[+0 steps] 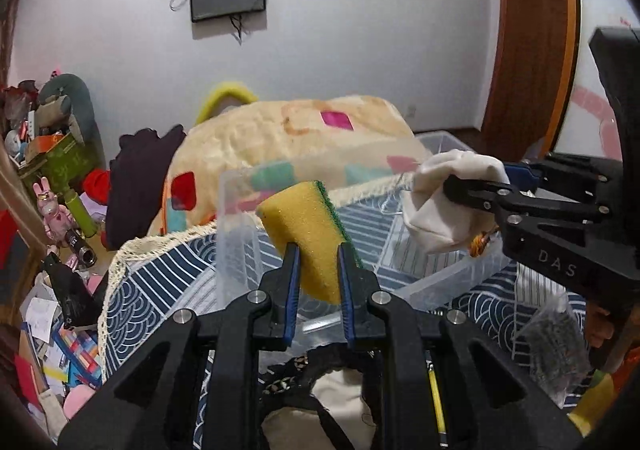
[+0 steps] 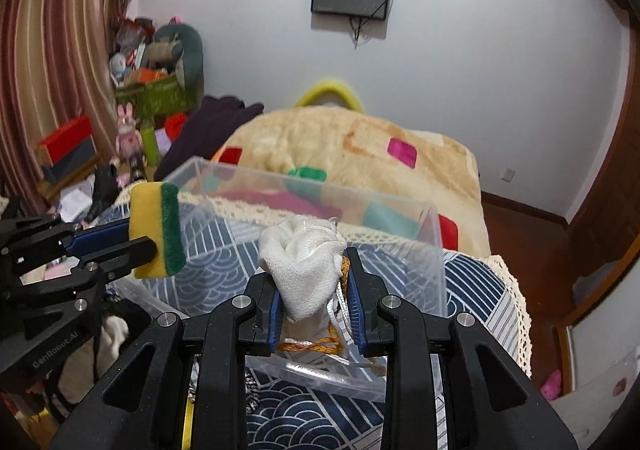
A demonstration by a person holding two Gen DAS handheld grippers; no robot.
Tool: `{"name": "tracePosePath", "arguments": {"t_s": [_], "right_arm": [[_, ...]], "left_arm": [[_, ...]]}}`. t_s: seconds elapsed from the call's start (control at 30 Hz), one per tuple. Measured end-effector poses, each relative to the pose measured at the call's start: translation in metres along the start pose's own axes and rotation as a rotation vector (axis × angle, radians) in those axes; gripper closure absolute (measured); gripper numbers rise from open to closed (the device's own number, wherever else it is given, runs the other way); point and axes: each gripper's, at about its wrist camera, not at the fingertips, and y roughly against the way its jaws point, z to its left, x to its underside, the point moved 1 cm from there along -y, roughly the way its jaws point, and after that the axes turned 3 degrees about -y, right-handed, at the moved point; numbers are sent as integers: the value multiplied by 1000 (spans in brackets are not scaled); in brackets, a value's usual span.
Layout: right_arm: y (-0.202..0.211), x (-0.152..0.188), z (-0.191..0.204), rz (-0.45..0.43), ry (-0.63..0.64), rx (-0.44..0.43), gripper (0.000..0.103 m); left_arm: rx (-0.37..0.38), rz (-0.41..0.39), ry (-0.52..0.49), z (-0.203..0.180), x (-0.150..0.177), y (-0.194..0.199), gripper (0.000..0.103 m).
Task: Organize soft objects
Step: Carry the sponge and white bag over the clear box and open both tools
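Pinching a yellow sponge between its narrowed jaws, the left gripper holds it above the near wall of a clear plastic box. Beside it, the right gripper is clamped on a white cloth over the same box. Below lies a blue wave-patterned tablecloth; beyond it, a beige blanket and a white wall.

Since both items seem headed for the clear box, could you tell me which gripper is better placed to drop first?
Probably the right gripper: its white cloth hangs over the clear box, while the left gripper's sponge sits at the box's corner.
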Motion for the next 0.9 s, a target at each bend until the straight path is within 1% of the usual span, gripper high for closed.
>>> {"name": "tracePosePath", "arguments": {"t_s": [0.13,0.27,0.37,0.43,0.47,0.5,0.53,0.57,0.6,0.63,0.7,0.77,0.83,0.87,0.9], "right_arm": [[-10,4,-1,63,13,-9,78],[-16,5,-2,95,26,-1,77],[-12,6,-2,98,40,11,76],[-8,6,-2,97,43,5,72],[-6,5,-3,96,41,-3,67],[-3,5,-4,90,39,-8,61],[2,5,-5,78,38,-12,57],[4,5,-5,66,37,-11,50],[7,5,-5,56,39,-8,45],[10,5,-5,47,41,-7,43],[17,4,-5,27,42,-12,40],[24,4,-6,9,39,-21,39],[30,3,-6,-8,39,-24,37],[35,3,-5,-22,43,-21,32],[38,3,-4,-33,45,-21,25]], "left_arm": [[4,40,-16,-3,2,-9,85],[-12,53,-46,-7,1,-10,85],[3,60,-37,-6,0,-9,85],[5,61,-37,-7,0,-8,84],[3,61,-37,-7,1,-7,83],[4,60,-35,-7,1,-6,80],[5,59,-33,-7,1,-4,76],[10,57,-32,-6,2,-2,73],[11,55,-33,-6,2,0,65],[7,52,-33,-6,2,2,60],[3,35,-32,-5,2,9,58],[2,23,-32,-6,2,16,56],[9,12,-25,-6,3,22,46],[13,4,-20,-6,3,26,44],[13,-5,-16,-7,3,29,39]]}}
